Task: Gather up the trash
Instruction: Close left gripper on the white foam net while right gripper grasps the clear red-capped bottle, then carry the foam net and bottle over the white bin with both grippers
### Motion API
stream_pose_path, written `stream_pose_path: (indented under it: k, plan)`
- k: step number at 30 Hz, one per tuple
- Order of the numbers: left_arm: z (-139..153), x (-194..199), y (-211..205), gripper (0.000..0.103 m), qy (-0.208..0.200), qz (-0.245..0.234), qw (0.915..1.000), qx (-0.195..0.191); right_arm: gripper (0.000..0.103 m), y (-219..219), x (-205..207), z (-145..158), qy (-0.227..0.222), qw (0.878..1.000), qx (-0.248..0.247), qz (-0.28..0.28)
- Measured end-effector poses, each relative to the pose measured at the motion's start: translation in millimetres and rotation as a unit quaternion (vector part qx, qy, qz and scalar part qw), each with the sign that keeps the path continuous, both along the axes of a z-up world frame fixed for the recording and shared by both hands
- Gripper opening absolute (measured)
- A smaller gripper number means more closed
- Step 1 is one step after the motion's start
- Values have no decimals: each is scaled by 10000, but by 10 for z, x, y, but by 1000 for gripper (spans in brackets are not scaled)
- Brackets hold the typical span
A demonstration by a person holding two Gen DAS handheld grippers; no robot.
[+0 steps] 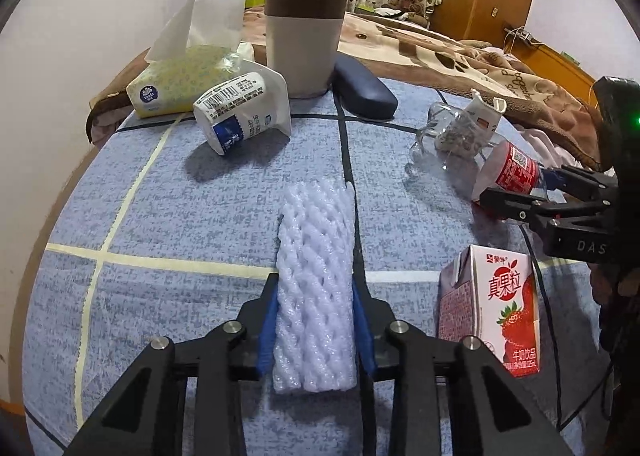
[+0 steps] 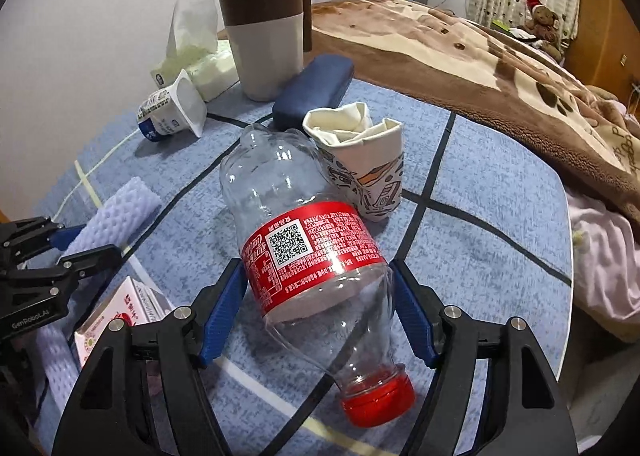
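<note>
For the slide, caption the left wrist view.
Left gripper clamps white foam fruit net on the blue checked cloth, strawberry milk carton beside it.

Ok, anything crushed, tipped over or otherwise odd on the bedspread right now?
Yes. The paper cup is crumpled, leaning against the dented empty Coca-Cola bottle lying on its side. The yogurt cup is tipped over by the tissue pack. No spills visible.
</note>
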State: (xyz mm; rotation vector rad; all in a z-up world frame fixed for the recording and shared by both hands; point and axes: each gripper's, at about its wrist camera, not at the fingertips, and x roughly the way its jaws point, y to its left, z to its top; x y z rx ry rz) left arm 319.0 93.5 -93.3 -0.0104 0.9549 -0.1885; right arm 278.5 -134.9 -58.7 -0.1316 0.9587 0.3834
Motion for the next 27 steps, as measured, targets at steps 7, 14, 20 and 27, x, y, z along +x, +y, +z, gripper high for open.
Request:
stream_pose_path:
  k: [7,14,20,27]
  plan:
    - [80,-92,-4,31,-167,100,9997,-131,72,-44,-126,13,-87,9998,156,-117]
    - [226,-260,-58,31,-321,92,9993,-182,72,-115,-256,81,-175,9986,440,-251]
    - [451,-467,-131,31,-553,32,9983,-204,72,-189,-395,183,-295,9972,573,-391]
    - [684,-722,-286,31,-794,-104,9966,-198,72,-274,-621,323,-504,9956,602,-514]
